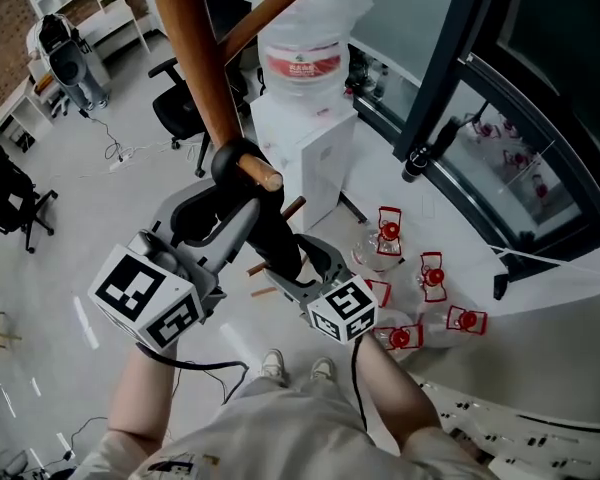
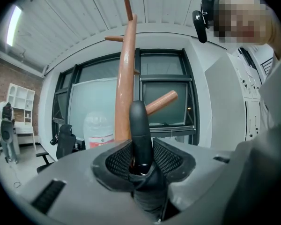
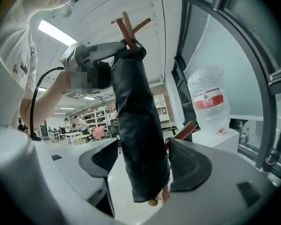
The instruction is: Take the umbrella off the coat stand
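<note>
Black folded umbrella (image 1: 278,236) hangs by its handle on wooden coat stand (image 1: 193,58).

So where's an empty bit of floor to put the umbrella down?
Bare floor lies left of the coat stand, between it and the black office chair. Right of the stand it's crowded: red-capped bottles lie beside the white water dispenser.

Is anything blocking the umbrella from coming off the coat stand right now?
Yes: the umbrella's handle hooks over a wooden peg of the coat stand, so that peg blocks a straight pull.
</note>
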The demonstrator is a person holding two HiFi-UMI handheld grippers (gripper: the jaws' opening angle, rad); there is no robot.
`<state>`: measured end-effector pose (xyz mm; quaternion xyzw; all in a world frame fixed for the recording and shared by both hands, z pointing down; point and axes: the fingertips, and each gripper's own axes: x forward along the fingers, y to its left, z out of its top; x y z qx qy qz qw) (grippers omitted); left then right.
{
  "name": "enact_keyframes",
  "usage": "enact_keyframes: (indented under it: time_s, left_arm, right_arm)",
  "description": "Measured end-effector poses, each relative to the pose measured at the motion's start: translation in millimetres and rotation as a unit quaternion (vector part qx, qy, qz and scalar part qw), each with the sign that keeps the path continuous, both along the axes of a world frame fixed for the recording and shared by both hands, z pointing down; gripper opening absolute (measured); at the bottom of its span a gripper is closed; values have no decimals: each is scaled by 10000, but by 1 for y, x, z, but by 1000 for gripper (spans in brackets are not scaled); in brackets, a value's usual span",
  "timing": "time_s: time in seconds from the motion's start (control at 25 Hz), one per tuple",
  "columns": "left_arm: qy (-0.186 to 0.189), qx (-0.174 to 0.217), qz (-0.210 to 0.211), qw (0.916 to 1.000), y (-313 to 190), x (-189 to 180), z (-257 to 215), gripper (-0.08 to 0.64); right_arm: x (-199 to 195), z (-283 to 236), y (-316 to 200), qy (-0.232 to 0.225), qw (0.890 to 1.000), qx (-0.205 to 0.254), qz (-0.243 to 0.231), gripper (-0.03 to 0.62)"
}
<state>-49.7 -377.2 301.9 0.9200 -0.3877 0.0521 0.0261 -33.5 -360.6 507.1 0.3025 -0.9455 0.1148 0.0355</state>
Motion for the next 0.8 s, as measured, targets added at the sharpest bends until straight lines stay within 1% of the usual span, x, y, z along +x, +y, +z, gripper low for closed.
enact_keyframes:
  time_s: [0.32,0.52,0.68,0.8]
  left_arm:
    - [94,9,-9,10000,1,-1,0,138]
    - [209,-22,10,9998,2,0,-1,132]
    - [310,-80,61,9995,3,0,-2,129]
    - [295,-39,146,9995,7,5,-9,127]
  right_arm:
    - [-1,6,-5,106,9999,68,100,307]
    - [1,4,-4,190,9996,126,140,273]
    - [3,3,-3,263,9993,151,213,264]
    - [7,-4,-3,286,9989,220,294,261]
